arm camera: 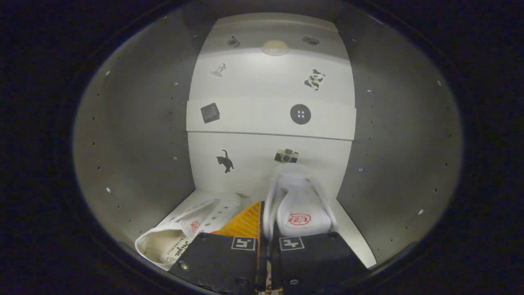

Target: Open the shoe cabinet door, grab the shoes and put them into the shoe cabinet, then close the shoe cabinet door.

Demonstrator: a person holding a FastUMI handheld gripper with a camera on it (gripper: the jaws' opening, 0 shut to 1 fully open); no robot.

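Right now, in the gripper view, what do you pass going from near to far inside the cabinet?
Hand-held gripper, its fingers closed on the heel rim of a white shoe → cat sticker on the back wall → button sticker → cow-spotted sticker → round light up top.

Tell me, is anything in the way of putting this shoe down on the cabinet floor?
Partly. The gripper is shut on the white shoe, held just ahead of the fingers inside the shoe cabinet. Another shoe already lies on its side on the floor to the left. The floor below the held shoe looks free.
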